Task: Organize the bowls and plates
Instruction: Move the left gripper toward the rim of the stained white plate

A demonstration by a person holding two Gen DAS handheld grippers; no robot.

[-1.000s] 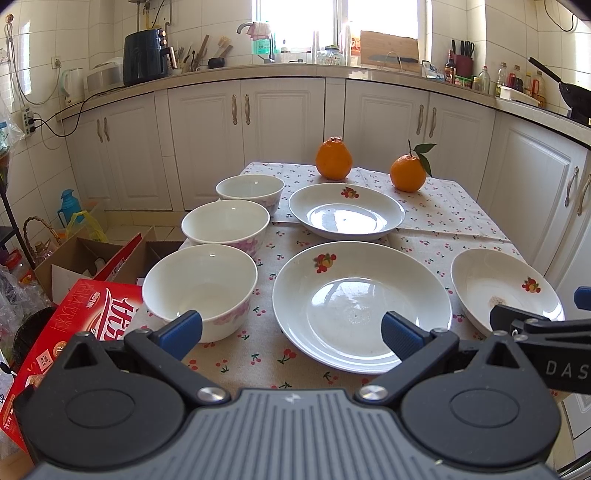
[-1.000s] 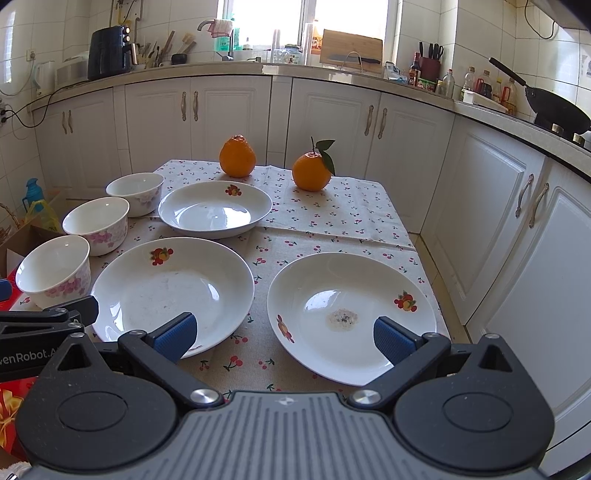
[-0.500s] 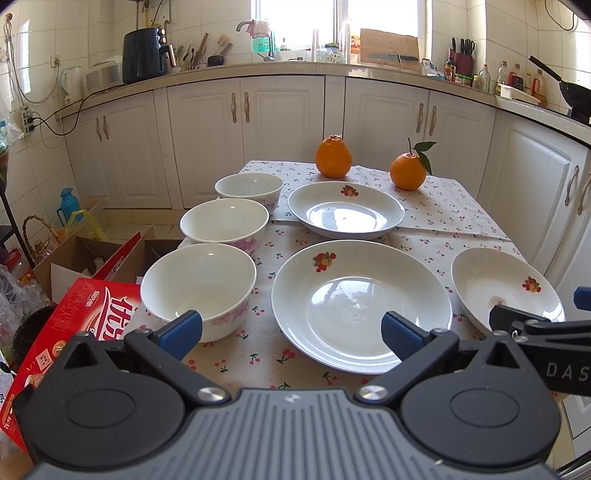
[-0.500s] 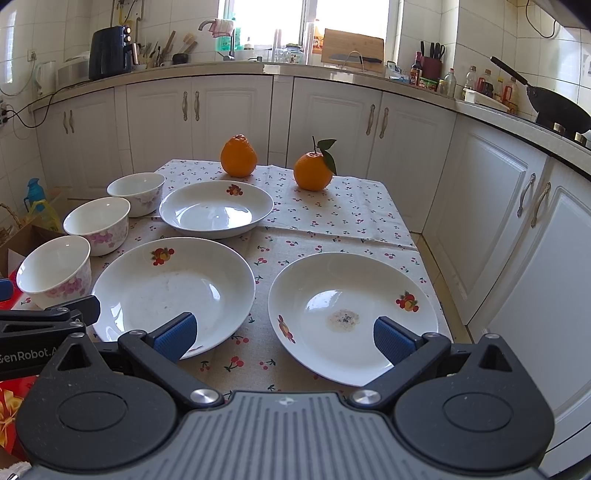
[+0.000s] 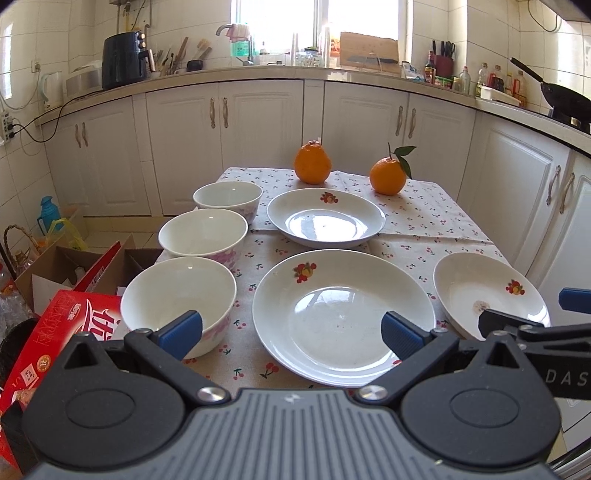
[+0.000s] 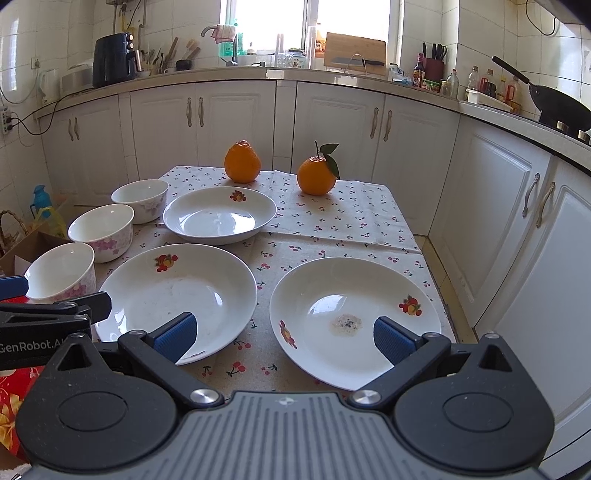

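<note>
You are facing a crowded near half: three bowls (image 5: 202, 235) lining the left edge, plates (image 5: 343, 317) filling the middle; open cloth (image 6: 354, 218) is lying right of the oranges (image 6: 316, 175).

Bright window (image 5: 314, 22) backlight, glare on plates (image 5: 343, 317), fisheye-curved edges

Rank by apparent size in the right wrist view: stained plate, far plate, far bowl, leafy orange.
1. stained plate, though it is also nearest the camera
2. far plate
3. far bowl
4. leafy orange, close to the bowl in looks
</note>
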